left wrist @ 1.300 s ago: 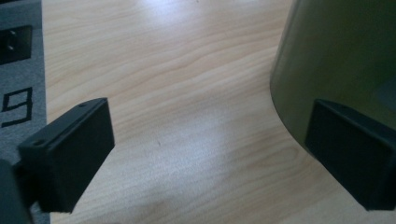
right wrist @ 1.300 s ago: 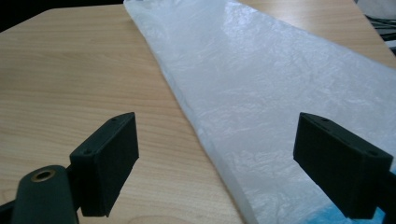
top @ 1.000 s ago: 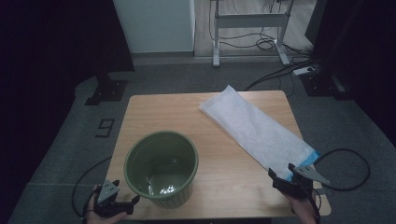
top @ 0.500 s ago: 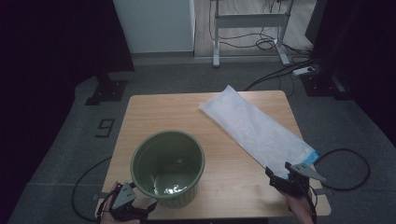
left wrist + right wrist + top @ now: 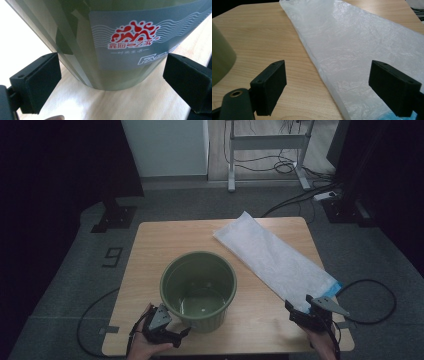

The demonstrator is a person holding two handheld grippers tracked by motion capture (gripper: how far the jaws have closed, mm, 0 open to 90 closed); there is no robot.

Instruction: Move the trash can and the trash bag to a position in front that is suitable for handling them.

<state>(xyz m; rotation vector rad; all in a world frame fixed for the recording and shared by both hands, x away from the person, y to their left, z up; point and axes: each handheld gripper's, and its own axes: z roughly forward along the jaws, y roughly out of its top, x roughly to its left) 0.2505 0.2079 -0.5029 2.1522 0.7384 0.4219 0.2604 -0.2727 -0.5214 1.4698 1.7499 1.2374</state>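
Observation:
A green plastic bucket stands upright on the wooden table, empty inside. A flat white plastic bag lies diagonally across the table's right half, with a blue edge at its near end. My left gripper is open at the bucket's near left base; in the left gripper view the bucket wall with its red logo label sits just ahead of the spread jaws. My right gripper is open at the bag's near end, and the bag lies ahead of its jaws.
The bucket shows at the left edge of the right gripper view. Black cables trail off the table onto the grey floor. A metal stand and dark equipment line the far side of the room.
The bucket has shifted to the right, toward the table's centre. My left gripper has followed it rightward to its base. The right gripper has barely moved.

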